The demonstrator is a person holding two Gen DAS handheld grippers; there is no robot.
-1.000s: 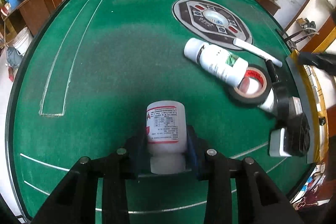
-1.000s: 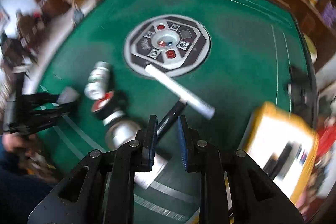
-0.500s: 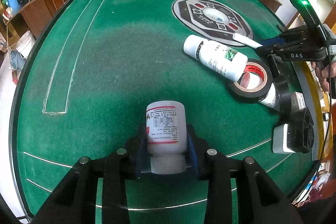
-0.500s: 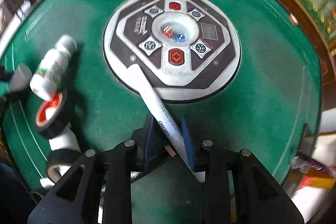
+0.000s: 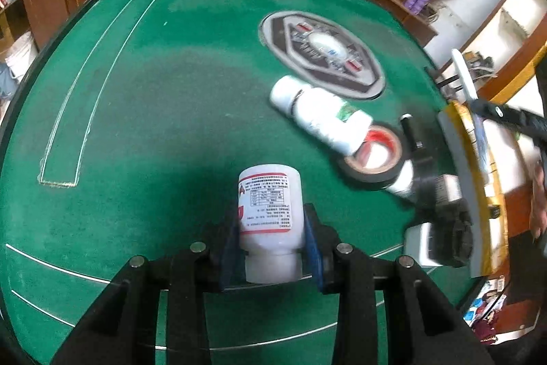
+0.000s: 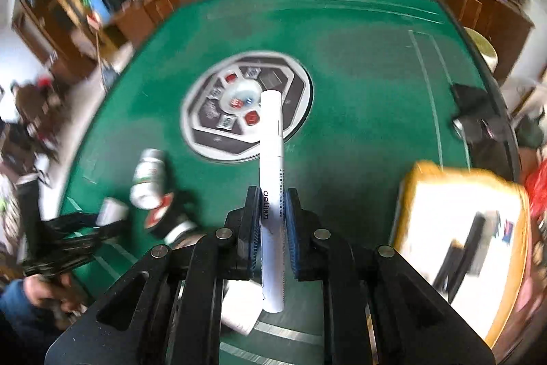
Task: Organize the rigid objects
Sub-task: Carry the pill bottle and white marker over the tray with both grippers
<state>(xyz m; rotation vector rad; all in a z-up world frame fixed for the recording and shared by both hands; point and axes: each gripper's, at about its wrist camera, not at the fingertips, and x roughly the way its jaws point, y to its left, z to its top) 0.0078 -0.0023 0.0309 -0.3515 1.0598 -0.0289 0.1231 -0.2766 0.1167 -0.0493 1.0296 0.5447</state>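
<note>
My left gripper point(image 5: 271, 235) is shut on a white bottle with a red-bordered label point(image 5: 270, 204), held over the green felt table point(image 5: 154, 112). My right gripper point(image 6: 271, 224) is shut on a white marker pen point(image 6: 271, 159), lifted above the table and pointing away from me. A second white bottle point(image 5: 318, 112) lies on its side with its end resting on a black tape roll with a red core point(image 5: 374, 156). It also shows in the right wrist view point(image 6: 148, 177).
A round grey dice panel point(image 5: 323, 52) sits in the table's middle point(image 6: 246, 115). A yellow-rimmed box point(image 6: 458, 235) stands at the table's right edge. Small black and white items point(image 5: 441, 228) lie beside the tape. A wooden rail rings the table.
My right gripper has closed on the white marker, lifted it off the dice panel and swung away toward the yellow box. My left gripper still holds its bottle and has shifted slightly.
</note>
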